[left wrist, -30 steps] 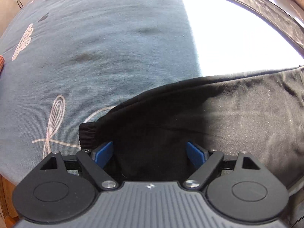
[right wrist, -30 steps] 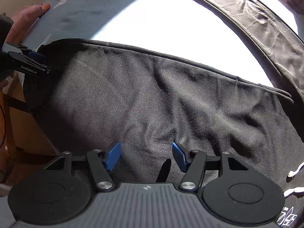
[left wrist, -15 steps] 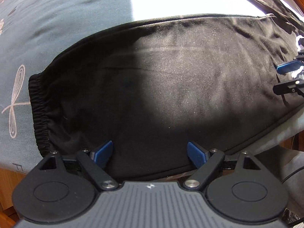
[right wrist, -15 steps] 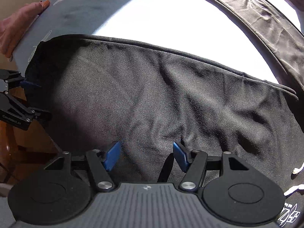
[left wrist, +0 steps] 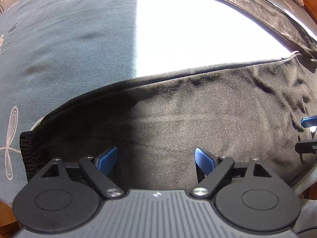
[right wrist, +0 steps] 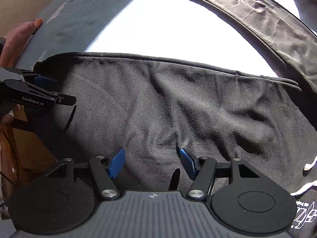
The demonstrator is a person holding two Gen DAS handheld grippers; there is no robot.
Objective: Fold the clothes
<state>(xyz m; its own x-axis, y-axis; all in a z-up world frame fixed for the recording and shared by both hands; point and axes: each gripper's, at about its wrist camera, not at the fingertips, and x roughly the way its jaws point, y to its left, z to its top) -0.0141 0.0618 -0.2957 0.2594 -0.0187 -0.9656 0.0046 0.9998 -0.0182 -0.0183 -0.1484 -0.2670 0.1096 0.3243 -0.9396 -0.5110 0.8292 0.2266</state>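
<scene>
Black trousers (left wrist: 198, 119) lie flat on the bed, one leg ending at the left in a gathered elastic cuff (left wrist: 26, 152). My left gripper (left wrist: 156, 150) hangs open over that leg, just right of the cuff, with nothing between its pads. Over the wrinkled upper part of the trousers (right wrist: 178, 103) my right gripper (right wrist: 152, 150) is open too, the cloth beneath it. A white drawstring (right wrist: 309, 166) and a white print (right wrist: 305, 216) show at the right. The left gripper (right wrist: 59, 90) appears at the left of the right wrist view, the right gripper (left wrist: 307, 132) at the left wrist view's right edge.
The blue-grey bedsheet (left wrist: 69, 49) with white drawings carries a glaring sunlit patch (left wrist: 198, 39). Another strip of black cloth (right wrist: 257, 10) runs along the far side. A person's hand (right wrist: 17, 37) rests on the bed's left edge. A wooden frame (right wrist: 11, 158) shows below it.
The left gripper dropped back toward the bed's near edge, then came in again over the leg near the cuff. The right gripper barely moved. Both stayed open.
</scene>
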